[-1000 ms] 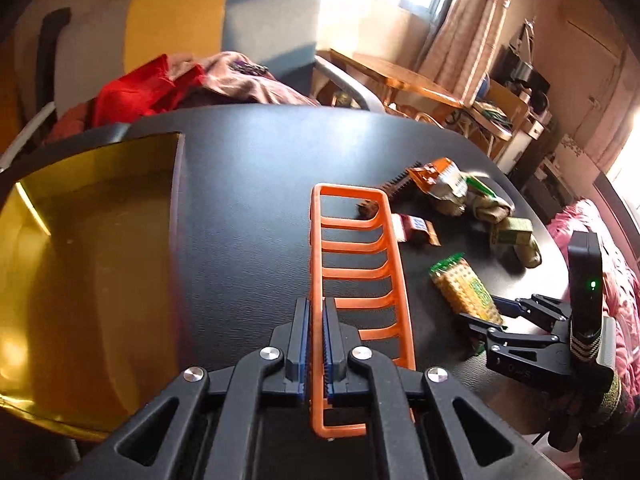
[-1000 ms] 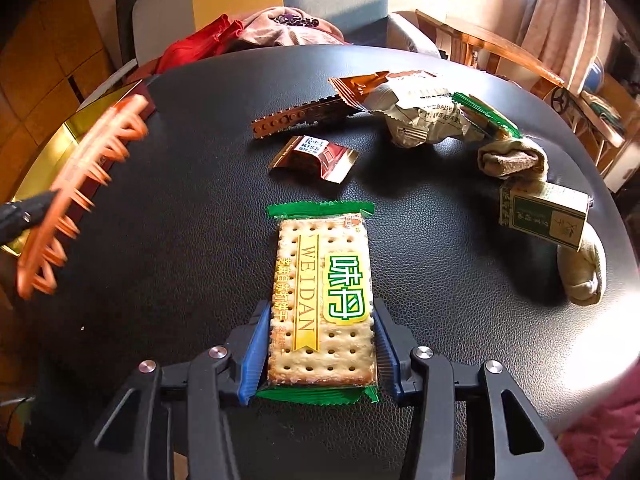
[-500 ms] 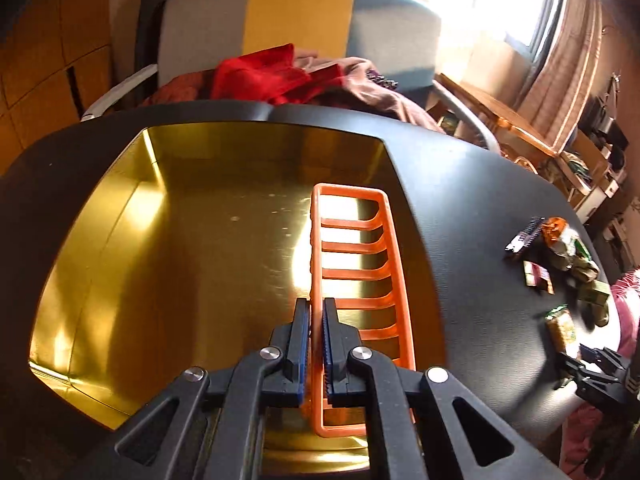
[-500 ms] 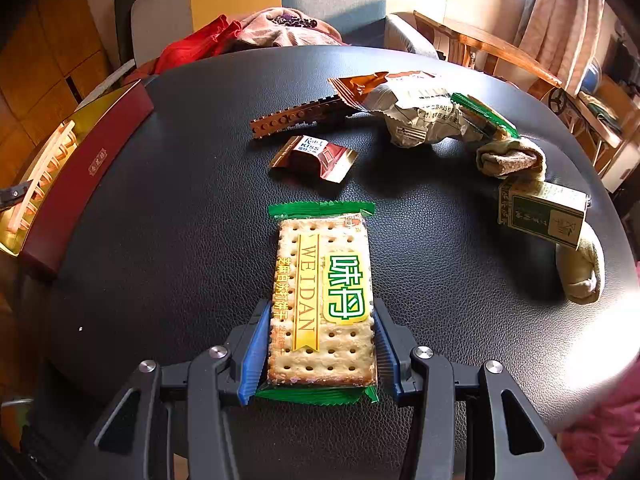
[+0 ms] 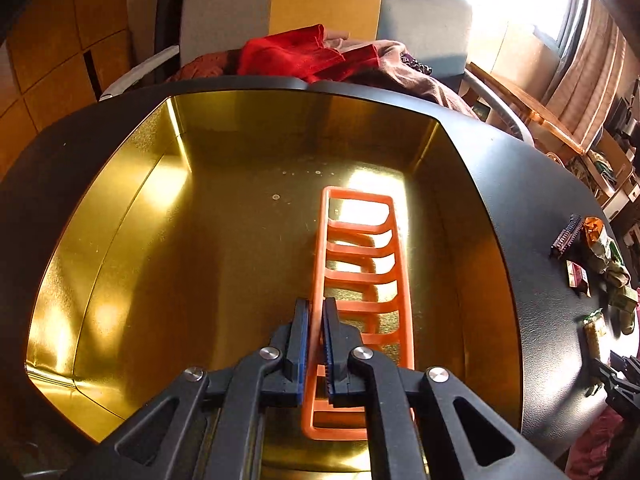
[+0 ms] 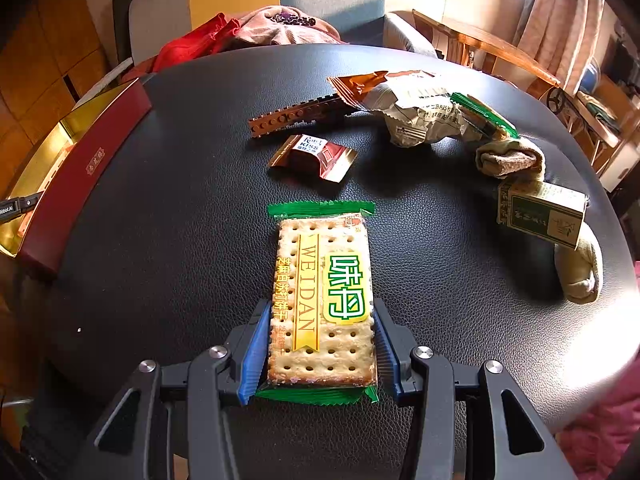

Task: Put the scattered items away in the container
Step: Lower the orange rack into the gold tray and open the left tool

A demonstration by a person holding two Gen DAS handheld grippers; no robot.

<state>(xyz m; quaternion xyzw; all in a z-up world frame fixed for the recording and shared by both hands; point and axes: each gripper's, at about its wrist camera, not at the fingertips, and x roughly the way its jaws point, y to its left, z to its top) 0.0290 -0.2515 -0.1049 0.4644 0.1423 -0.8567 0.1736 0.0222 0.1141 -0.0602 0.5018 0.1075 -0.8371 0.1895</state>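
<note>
One item nears deposit; our left gripper [image 5: 316, 344], clenching the orange rack [image 5: 362, 280], has swung over the gold tin [image 5: 120, 240]; our right gripper [image 6: 318, 344] grasps the cracker pack [image 6: 322, 300].

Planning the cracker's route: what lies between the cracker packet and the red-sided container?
Only bare black table between cracker packet and container, per right wrist view.

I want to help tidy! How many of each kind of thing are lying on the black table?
Snack packets: 4 (clear green-edged cracker packet, shiny red-brown candy wrapper, crumpled orange-and-cream bag, green-edged packet)
Brown toothed plastic strip: 1
Green cardboard box: 1
Beige cloth socks: 2 lumps, possibly one sock
Total: 8
</note>
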